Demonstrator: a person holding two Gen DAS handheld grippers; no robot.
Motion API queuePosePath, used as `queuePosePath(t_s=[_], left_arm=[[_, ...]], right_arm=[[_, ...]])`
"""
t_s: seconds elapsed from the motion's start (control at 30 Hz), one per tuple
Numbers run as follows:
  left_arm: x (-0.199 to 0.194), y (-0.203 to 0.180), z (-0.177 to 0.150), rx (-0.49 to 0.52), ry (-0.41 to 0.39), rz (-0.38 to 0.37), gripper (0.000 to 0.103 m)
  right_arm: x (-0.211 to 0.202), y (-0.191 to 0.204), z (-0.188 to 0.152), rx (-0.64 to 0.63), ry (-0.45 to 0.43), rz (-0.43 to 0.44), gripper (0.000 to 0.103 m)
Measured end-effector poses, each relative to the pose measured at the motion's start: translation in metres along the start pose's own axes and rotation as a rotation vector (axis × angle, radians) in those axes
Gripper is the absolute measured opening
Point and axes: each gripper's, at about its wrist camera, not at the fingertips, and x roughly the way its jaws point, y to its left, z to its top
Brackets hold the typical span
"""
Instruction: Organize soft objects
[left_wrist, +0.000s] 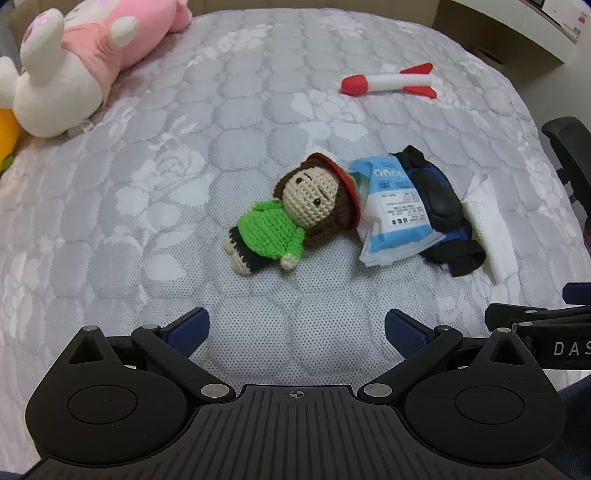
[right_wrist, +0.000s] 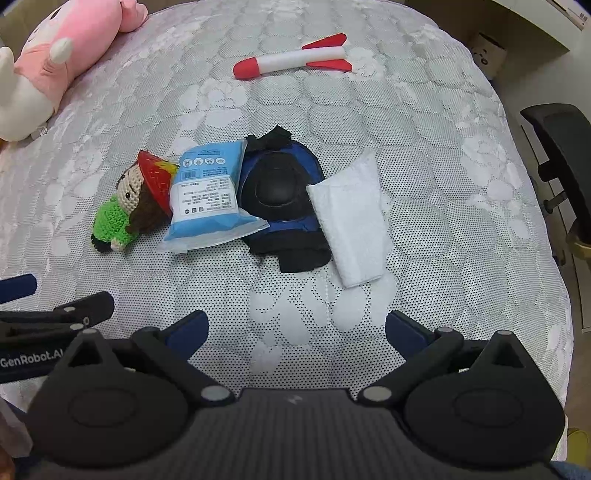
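A crocheted doll (left_wrist: 284, 218) (right_wrist: 131, 201) in a green top and red hat lies mid-mattress. Against its hat rests a blue and white packet (left_wrist: 393, 212) (right_wrist: 208, 199), overlapping a black and blue knee pad (left_wrist: 441, 206) (right_wrist: 284, 199). A folded white cloth (left_wrist: 489, 225) (right_wrist: 351, 218) leans on the pad's right side. Farther back lies a red and white foam rocket (left_wrist: 389, 82) (right_wrist: 293, 59). My left gripper (left_wrist: 295, 330) is open and empty, short of the doll. My right gripper (right_wrist: 295, 330) is open and empty, short of the pad and cloth.
A big pink and white plush (left_wrist: 70, 62) (right_wrist: 55, 59) lies at the mattress's (left_wrist: 258, 92) back left, with a yellow item (left_wrist: 7, 144) beside it. A black chair (left_wrist: 570, 155) (right_wrist: 561, 147) stands off the right edge. A white cabinet (left_wrist: 517, 26) is at the back right.
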Motion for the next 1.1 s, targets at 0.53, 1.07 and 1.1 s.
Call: queuePosePath(t_s=[0.53,1.07,1.1], left_arm=[[0.0034,0.0020,0.0005,-0.001,0.011,-0.013,0.103],[0.0050,-0.0042,0.0010,0.018,0.015,-0.009,0.103],[0.0051,-0.0044,0.0008,0.020,0.015,-0.008,0.103]], right_arm=[[0.0049,-0.0015,0.0015,-0.002,0.007,0.008,0.103],[0.0058,-0.0013,0.0018,-0.013,-0.002,0.019,0.103],[0.0055,-0.0016,0.0018,-0.013,-0.004,0.021,0.103]])
